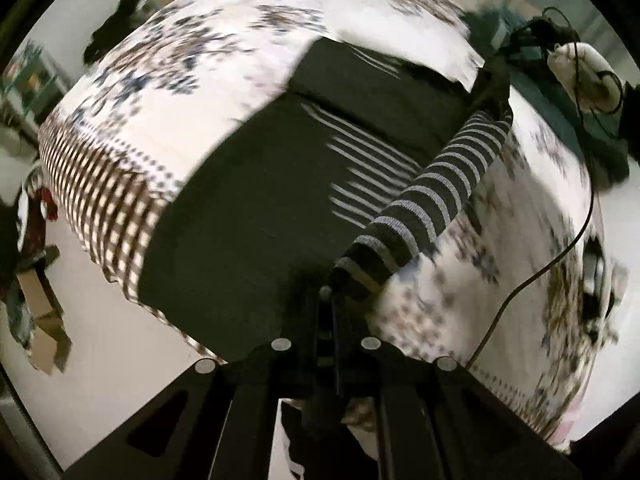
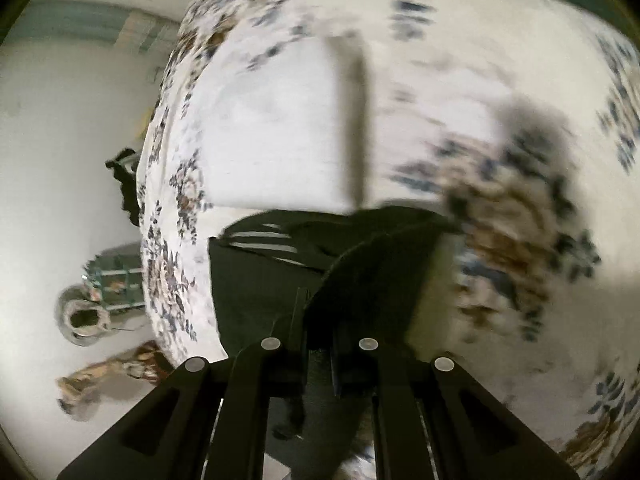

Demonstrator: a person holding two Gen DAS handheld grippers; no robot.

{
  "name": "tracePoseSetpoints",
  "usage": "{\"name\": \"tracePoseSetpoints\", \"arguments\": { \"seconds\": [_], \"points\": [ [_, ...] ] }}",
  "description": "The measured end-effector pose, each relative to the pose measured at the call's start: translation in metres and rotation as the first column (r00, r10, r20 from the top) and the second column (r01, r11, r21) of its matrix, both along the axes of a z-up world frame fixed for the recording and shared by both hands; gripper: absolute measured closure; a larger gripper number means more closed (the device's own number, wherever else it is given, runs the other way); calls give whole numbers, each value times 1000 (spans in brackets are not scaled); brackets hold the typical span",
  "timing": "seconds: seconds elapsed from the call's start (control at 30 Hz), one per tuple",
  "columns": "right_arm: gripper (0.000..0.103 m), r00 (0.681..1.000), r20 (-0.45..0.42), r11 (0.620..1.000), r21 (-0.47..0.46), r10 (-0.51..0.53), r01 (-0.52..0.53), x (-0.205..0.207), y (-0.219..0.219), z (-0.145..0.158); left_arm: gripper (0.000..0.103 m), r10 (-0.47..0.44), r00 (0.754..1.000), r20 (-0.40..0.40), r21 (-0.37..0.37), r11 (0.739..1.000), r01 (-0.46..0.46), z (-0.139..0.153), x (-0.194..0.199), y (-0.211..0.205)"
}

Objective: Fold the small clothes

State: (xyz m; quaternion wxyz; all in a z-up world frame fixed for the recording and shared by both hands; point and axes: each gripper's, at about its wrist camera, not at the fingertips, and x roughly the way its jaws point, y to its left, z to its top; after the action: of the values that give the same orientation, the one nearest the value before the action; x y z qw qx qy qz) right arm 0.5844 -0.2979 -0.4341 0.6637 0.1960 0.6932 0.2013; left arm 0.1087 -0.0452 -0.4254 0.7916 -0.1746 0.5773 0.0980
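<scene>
A dark garment (image 1: 256, 200) with thin grey stripes lies spread on a table covered by a white floral cloth (image 1: 192, 60). Its striped sleeve (image 1: 436, 196) is pulled taut from the body toward my left gripper (image 1: 332, 284), which is shut on the cuff. In the right wrist view my right gripper (image 2: 320, 300) is shut on a raised fold of the same dark garment (image 2: 360, 272), lifted just above the cloth. The other gripper (image 1: 500, 76) shows at the far end of the sleeve, held by a white-gloved hand (image 1: 584, 76).
The floral tablecloth (image 2: 460, 80) has a checked border (image 1: 104, 200) at its edge. A black cable (image 1: 560, 252) runs over the right side of the table. Cardboard (image 1: 44, 320) and clutter lie on the floor to the left. A shelf and a round vessel (image 2: 84, 320) stand beyond the table.
</scene>
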Motion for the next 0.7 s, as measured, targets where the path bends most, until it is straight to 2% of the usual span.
{"name": "tracePoseSetpoints", "arguments": {
  "seconds": [0.1, 0.2, 0.27, 0.37, 0.47, 0.53, 0.57, 0.63, 0.7],
  "points": [
    [95, 999, 34, 998, -60, 34, -32, 9, 83, 7, 100, 38, 999, 7, -43, 998, -38, -14, -2, 47],
    [95, 994, 55, 988, -131, 92, -84, 17, 168, 0, 100, 89, 996, -6, -101, 991, -89, -41, -7, 92],
    [95, 988, 59, 971, -200, 145, -131, 18, 235, -18, 100, 119, 993, -22, -135, 983, -121, -64, -10, 117],
    [95, 979, 54, 942, -288, 197, -173, 15, 304, -50, 100, 179, 983, -50, -193, 963, -186, -104, -14, 155],
    [93, 982, 22, 934, -314, 188, -172, 16, 340, -85, 99, 243, 964, -109, -227, 938, -262, -139, -17, 185],
    [84, 988, -19, 943, -295, 154, -152, 14, 345, -106, 98, 300, 935, -190, -186, 924, -334, -163, -28, 210],
    [79, 991, -42, 956, -262, 125, -132, 13, 344, -112, 98, 341, 913, -223, -167, 910, -380, -171, -41, 227],
    [55, 992, -103, 981, -171, 73, -89, 3, 337, -118, 98, 395, 882, -259, -120, 892, -435, -174, -61, 249],
    [52, 983, -172, 996, -60, 56, -67, -24, 321, -110, 98, 430, 870, -242, -121, 876, -467, -168, -84, 266]
  ]
}}
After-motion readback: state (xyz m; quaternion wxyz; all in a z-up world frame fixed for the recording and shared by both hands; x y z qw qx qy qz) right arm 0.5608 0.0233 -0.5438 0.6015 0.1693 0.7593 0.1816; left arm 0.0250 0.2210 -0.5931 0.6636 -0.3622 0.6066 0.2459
